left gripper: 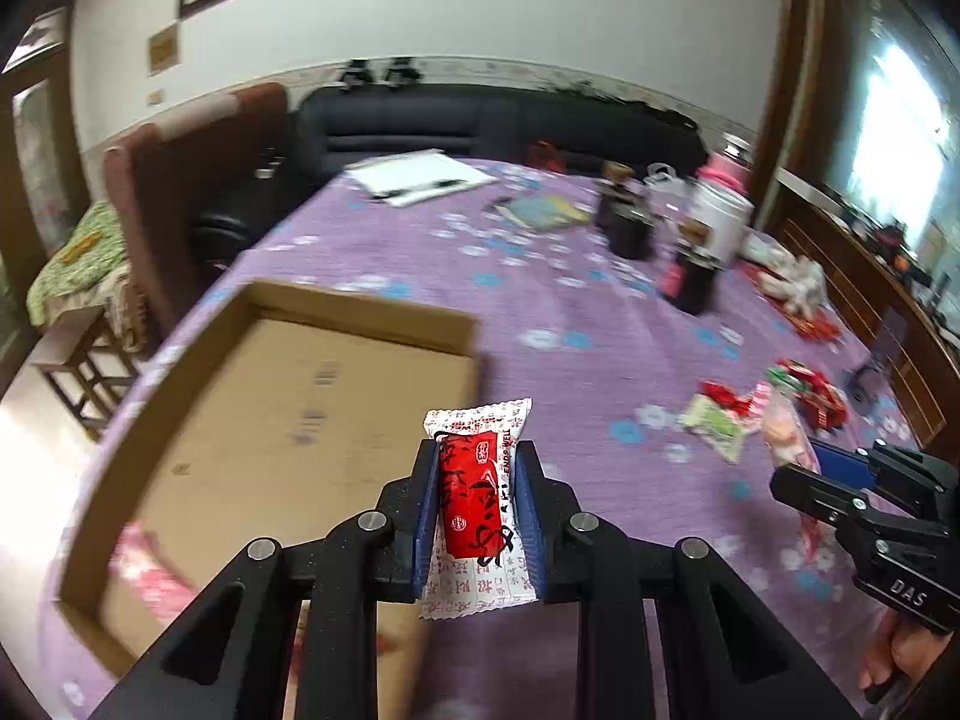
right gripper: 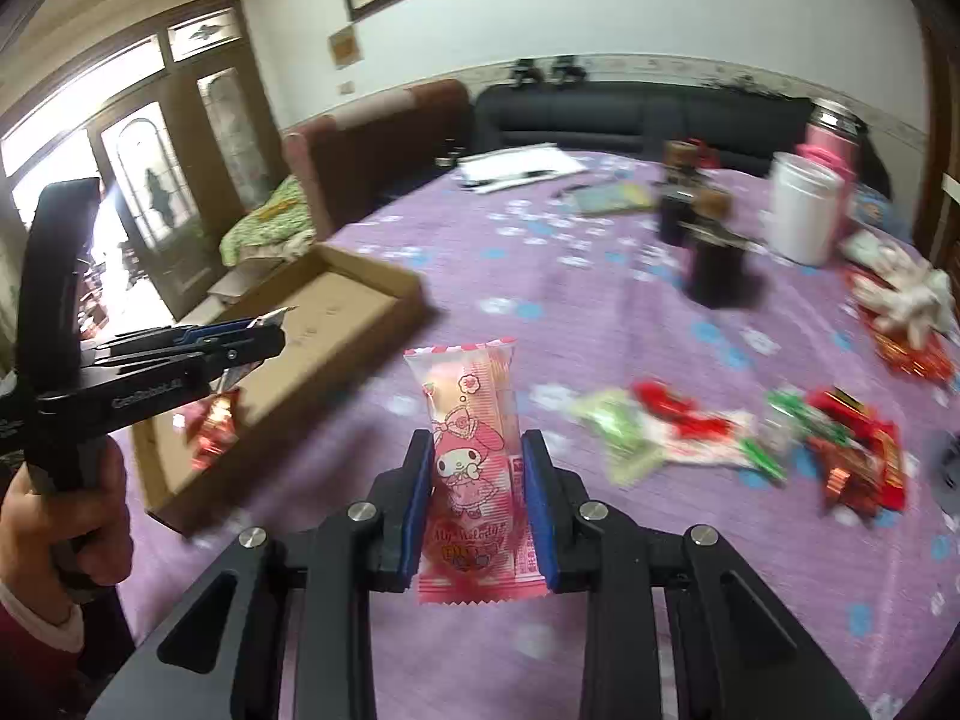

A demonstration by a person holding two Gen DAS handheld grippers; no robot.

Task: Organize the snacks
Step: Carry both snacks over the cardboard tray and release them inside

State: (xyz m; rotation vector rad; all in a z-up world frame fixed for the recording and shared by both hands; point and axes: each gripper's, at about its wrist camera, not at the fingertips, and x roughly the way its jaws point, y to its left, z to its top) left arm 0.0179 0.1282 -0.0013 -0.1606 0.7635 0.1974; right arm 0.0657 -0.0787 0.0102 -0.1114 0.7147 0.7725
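Observation:
My left gripper (left gripper: 478, 450) is shut on a red-and-white snack packet (left gripper: 477, 495), held above the near right corner of a shallow cardboard box (left gripper: 288, 420). A pink packet (left gripper: 150, 570) lies in the box. My right gripper (right gripper: 477, 441) is shut on a pink cartoon snack packet (right gripper: 474, 456), held over the purple tablecloth to the right of the box (right gripper: 336, 324). The left gripper also shows in the right wrist view (right gripper: 264, 333), over the box. A heap of loose snacks (right gripper: 750, 432) lies on the cloth to the right.
Dark jars (right gripper: 714, 258), a white canister (right gripper: 801, 213) and a pink bottle (right gripper: 831, 141) stand at the far right of the table. Papers (right gripper: 516, 168) lie at the far end. A brown chair (left gripper: 180, 180) and black sofa (left gripper: 480, 120) stand beyond.

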